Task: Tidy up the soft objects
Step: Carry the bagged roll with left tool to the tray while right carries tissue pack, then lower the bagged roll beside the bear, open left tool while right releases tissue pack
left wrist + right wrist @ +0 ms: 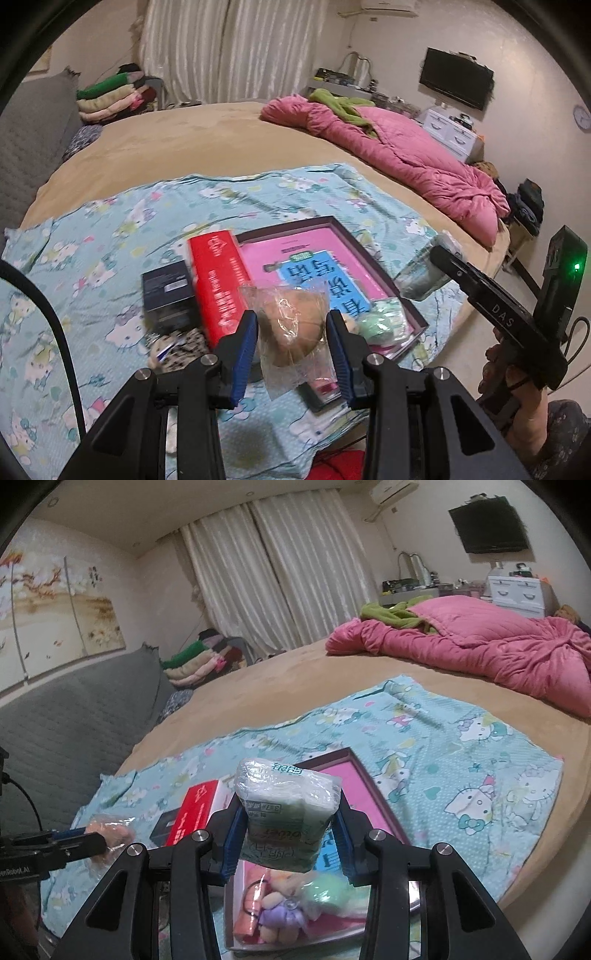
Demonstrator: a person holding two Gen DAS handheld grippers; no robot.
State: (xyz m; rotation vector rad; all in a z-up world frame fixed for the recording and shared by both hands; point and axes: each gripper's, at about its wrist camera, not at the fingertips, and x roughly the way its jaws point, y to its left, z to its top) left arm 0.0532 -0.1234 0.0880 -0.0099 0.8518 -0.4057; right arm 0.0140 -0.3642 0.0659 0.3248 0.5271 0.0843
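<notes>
My left gripper (291, 328) is shut on a tan plush toy in a clear plastic bag (291, 325) and holds it above the patterned cloth. My right gripper (288, 823) is shut on a tissue pack (286, 812) in clear wrap, held above the dark-rimmed box lid (369, 775). The right gripper with its tissue pack (424, 273) also shows in the left wrist view. The left gripper with the bagged toy (109, 834) shows at the left of the right wrist view. Small plush toys (280, 912) and a green soft ball (328, 890) lie in the tray below.
A red box (218, 284) and a black box (168, 291) lie on the blue cat-print cloth (110, 229). A pink book (310, 258) lies in the lid. A pink quilt (406, 155) lies at the bed's far right. Folded blankets (110, 96) are stacked far left.
</notes>
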